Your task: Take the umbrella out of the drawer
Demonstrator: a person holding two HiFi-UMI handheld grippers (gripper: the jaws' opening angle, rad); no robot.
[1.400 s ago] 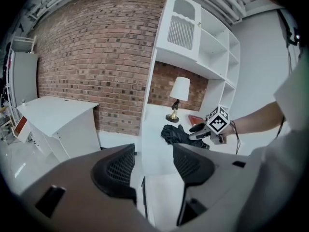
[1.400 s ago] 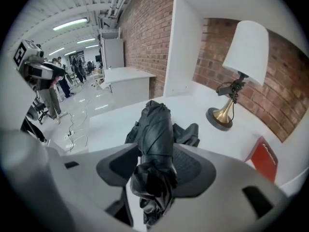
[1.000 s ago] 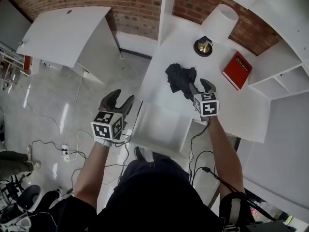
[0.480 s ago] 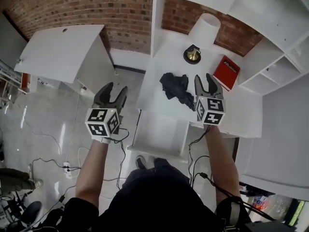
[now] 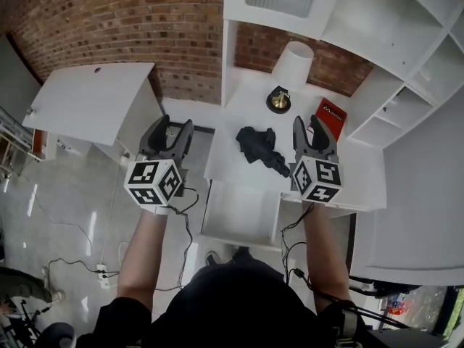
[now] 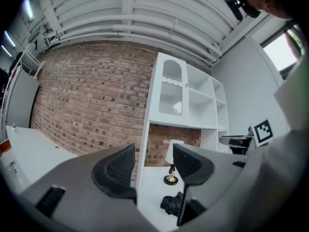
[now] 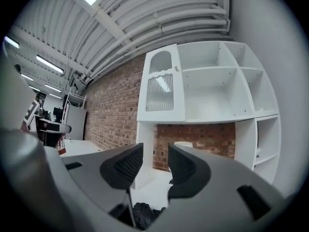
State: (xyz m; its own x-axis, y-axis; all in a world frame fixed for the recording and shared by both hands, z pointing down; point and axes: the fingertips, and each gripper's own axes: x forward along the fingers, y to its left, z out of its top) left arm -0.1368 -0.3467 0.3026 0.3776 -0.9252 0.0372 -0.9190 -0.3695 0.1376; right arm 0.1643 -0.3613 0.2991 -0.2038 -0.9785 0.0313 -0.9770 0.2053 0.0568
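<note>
Head view puts the umbrella (image 5: 259, 146) already out of the drawer (image 5: 243, 210): it lies as a black crumpled bundle on the white desk (image 5: 355, 176), at about 12 o'clock from the open drawer. The drawer is pulled out toward me, and what I can see of its inside is bare white.

My left hand-held gripper (image 5: 174, 129) hangs off the desk's edge at about 9 o'clock from the umbrella. Its jaws are apart with nothing between them but the brick wall beyond. My right hand-held gripper (image 5: 309, 125) is at about 3 o'clock from the umbrella. Its jaws have just been closing, yet a gap remains and nothing sits in it. Both gripper views look level at the shelving, with the umbrella low in the picture beneath the jaws, so neither hand-held gripper is holding it.

A lamp (image 5: 284, 78) stands at about 1 o'clock from the umbrella and a red book (image 5: 330, 113) lies at about 2 o'clock. Both are clear of it.

As I judge it, the step the task asks for is done: the umbrella rests on the desk, released. Nothing named is left. The drawer still stands open, and pushing it shut is the only tidy-up I can see, though the task does not ask for it.
</note>
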